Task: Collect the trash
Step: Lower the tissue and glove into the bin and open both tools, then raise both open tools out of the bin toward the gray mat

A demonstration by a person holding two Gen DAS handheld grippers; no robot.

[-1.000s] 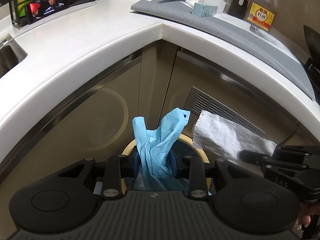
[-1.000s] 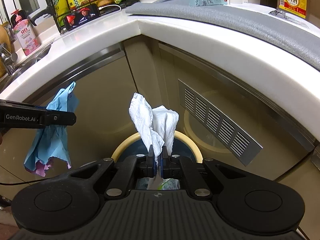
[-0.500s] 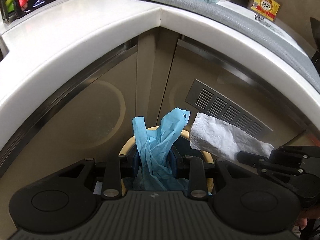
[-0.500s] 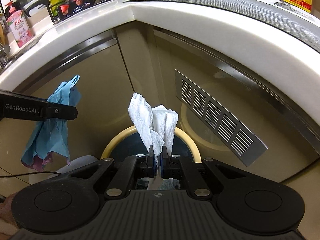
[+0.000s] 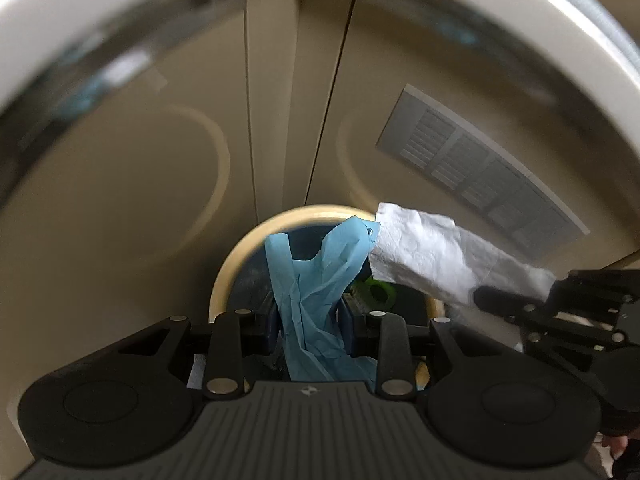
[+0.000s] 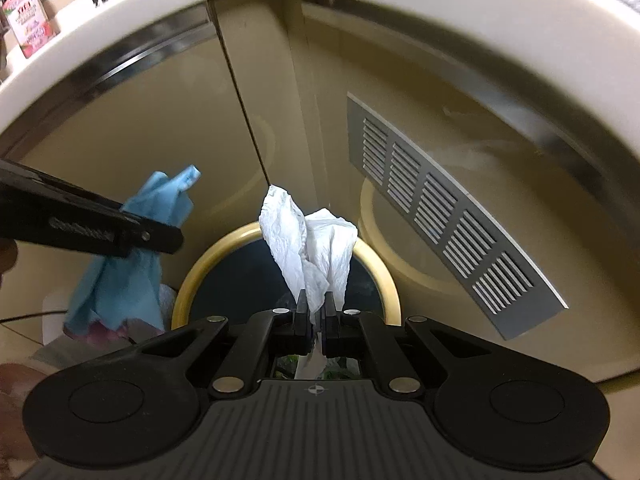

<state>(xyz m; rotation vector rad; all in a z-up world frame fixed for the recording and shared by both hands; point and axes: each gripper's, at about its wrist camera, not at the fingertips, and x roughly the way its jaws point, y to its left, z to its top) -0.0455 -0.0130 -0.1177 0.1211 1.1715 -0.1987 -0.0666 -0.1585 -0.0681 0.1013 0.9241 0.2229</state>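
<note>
Blue crumpled cloth stands between the pads of the left gripper, which pinch it at its lower part – its loose top rises above the fingers. Directly below it is the round trash bin with a pale yellow rim and a dark inside, where something green lies. Further right, the white paper towel is squeezed by the right gripper, whose jaws are pressed almost together on it. This towel hangs over the right part of the bin opening and nearly touches the top of the blue cloth. Behind the bin are beige cabinet doors – the right one carries a grey vent grille. Above curves the white countertop edge.
</note>
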